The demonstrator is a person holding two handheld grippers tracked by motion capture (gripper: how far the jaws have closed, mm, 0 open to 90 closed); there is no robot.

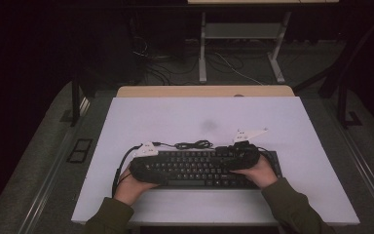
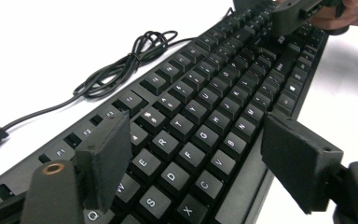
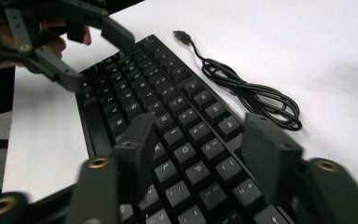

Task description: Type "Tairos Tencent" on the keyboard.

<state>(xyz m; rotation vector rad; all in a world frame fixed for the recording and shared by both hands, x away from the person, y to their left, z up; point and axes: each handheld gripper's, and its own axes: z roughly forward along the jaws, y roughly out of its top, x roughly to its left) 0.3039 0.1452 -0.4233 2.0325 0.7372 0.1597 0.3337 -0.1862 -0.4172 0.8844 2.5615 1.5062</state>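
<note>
A black keyboard [image 1: 202, 168] with white key lettering and a black coiled cable [image 1: 193, 144] lie on a white worktop [image 1: 175, 117]. Each black claw, left [image 2: 193, 161] and right [image 3: 198, 156], has brass-coloured rivets. Sleeves [image 1: 292, 207] are olive green.
</note>
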